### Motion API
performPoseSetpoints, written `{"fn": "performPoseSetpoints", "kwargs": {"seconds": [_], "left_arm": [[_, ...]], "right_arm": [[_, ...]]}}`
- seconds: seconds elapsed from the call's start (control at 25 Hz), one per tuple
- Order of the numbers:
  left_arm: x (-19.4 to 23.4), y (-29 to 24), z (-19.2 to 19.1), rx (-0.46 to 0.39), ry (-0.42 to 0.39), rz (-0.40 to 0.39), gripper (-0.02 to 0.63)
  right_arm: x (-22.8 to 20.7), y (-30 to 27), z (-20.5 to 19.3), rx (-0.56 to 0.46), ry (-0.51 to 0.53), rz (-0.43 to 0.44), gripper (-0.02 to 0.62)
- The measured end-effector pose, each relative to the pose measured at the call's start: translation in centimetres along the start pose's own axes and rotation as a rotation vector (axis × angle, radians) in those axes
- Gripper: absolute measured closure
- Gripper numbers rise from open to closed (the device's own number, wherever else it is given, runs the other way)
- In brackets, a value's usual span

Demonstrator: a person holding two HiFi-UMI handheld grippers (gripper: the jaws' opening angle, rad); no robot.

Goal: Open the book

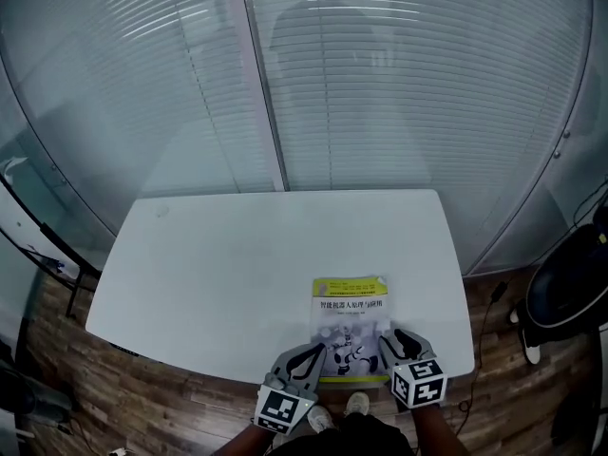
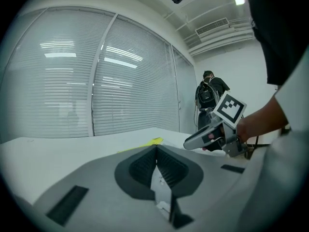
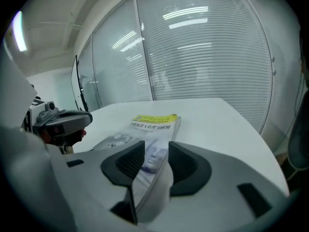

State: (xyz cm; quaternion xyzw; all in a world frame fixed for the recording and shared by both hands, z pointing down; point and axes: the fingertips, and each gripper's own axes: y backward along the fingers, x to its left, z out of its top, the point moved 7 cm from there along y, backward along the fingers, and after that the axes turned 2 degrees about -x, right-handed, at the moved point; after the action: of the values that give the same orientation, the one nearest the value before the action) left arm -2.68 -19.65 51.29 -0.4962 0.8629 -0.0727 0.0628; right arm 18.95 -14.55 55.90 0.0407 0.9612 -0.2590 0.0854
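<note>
**— What sort of book is it?**

— A thin paperback, the book (image 1: 351, 316): a flat rectangle with a glossy cover facing up. A yellow-green band runs along the far end. Below it the cover is white, with dark print and a small robot figure. It lies closed on the smooth white table (image 1: 237, 255), which has rounded corners. The book sits close to the front edge, right of the middle.

**— And the tools in your hands?**

— Both are matt grey plastic with rounded black ribbed pads (image 3: 128, 161). Each carries a cube (image 1: 419, 382) with black-and-white square markers.

**— Where is the right one?**

— My right gripper (image 1: 391, 338) stands at the book's near right corner, released. Its jaws are apart and the cover's edge runs through the gap between them. Neither pad presses on it.

**— The left?**

— My left gripper (image 1: 316, 352) is at the near left corner, clenched. Its pads meet at the tips with nothing between them. I cannot tell whether it touches the cover.
</note>
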Motion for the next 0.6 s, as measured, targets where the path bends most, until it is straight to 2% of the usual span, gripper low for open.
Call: {"fn": "performPoseSetpoints", "kwargs": {"seconds": [0.12, 0.32, 0.6], "left_arm": [[0.0, -0.3, -0.3, 0.024, 0.001, 0.010, 0.594], [0.8, -0.4, -0.7, 0.036, 0.019, 0.048, 0.594], [1.5, -0.9, -0.9, 0.043, 0.028, 0.091, 0.594]], "right_arm": [[-0.5, -0.7, -0.1, 0.075, -0.053, 0.028, 0.424], [-1.8, -1.8, -0.5, 0.187, -0.222, 0.103, 0.425], [-1.3, -3.0, -0.6, 0.361, -0.218, 0.178, 0.430]]}}
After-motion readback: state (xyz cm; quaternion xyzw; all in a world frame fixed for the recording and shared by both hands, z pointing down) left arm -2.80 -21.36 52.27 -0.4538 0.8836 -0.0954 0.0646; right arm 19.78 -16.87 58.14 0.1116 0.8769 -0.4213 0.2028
